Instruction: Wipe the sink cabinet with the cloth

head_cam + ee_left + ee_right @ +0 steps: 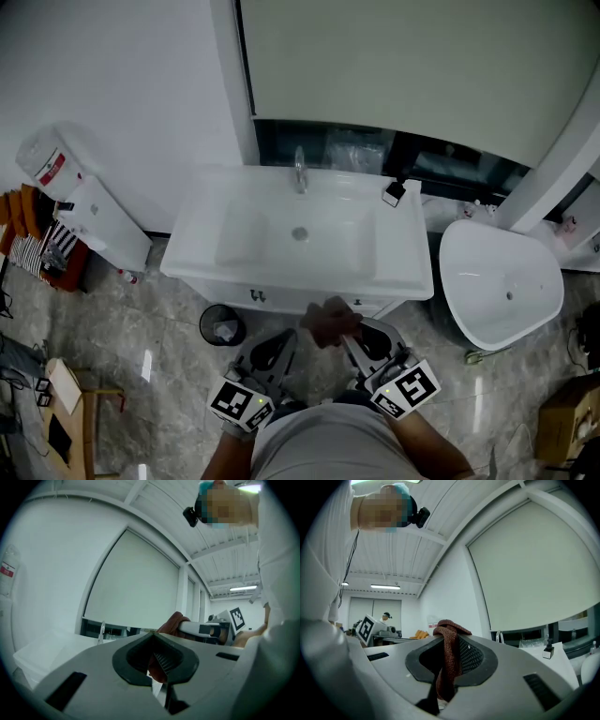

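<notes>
The white sink cabinet point(281, 279) stands just ahead of me, with a chrome faucet point(300, 172) at the back of its basin. A brown cloth point(328, 322) hangs in front of the cabinet's front edge. My right gripper point(349, 334) is shut on it. In the right gripper view the cloth point(448, 654) is bunched over the closed jaws of the right gripper point(449, 638). My left gripper point(284, 337) is beside it, shut, with nothing between its jaws. From the left gripper point(153, 637) I see the cloth point(172, 621) beyond the tips.
A small black-and-white object point(394, 193) sits on the countertop's right back corner. A black waste bin point(222, 325) stands on the floor at the cabinet's left foot. A white tub point(502, 281) is to the right, a white appliance point(94, 220) to the left.
</notes>
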`<act>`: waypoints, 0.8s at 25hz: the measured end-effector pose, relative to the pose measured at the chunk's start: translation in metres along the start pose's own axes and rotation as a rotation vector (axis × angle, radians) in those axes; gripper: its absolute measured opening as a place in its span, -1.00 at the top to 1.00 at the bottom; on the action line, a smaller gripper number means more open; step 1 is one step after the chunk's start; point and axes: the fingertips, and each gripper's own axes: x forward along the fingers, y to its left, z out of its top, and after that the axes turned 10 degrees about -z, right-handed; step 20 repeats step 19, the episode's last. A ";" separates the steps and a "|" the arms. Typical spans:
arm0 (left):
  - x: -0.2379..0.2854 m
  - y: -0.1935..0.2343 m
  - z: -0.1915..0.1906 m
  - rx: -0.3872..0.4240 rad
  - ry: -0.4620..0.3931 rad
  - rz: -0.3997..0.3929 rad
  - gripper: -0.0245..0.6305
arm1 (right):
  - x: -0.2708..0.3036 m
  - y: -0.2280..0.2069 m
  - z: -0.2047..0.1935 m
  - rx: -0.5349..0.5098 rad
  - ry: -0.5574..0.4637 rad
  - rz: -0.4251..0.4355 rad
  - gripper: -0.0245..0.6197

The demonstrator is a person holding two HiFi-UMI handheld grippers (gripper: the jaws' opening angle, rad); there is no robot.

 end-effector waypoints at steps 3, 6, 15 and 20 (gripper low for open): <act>-0.001 -0.001 0.001 0.010 0.007 -0.005 0.89 | -0.002 -0.003 0.002 0.004 -0.010 -0.012 0.75; -0.001 0.000 -0.001 -0.001 0.014 -0.001 0.89 | -0.006 -0.008 0.004 0.007 -0.018 -0.030 0.75; 0.016 -0.007 -0.005 0.000 0.023 -0.016 0.89 | -0.022 -0.028 0.004 0.008 -0.021 -0.058 0.75; 0.026 -0.011 -0.006 -0.007 0.021 -0.011 0.89 | -0.026 -0.037 0.007 0.001 -0.020 -0.058 0.75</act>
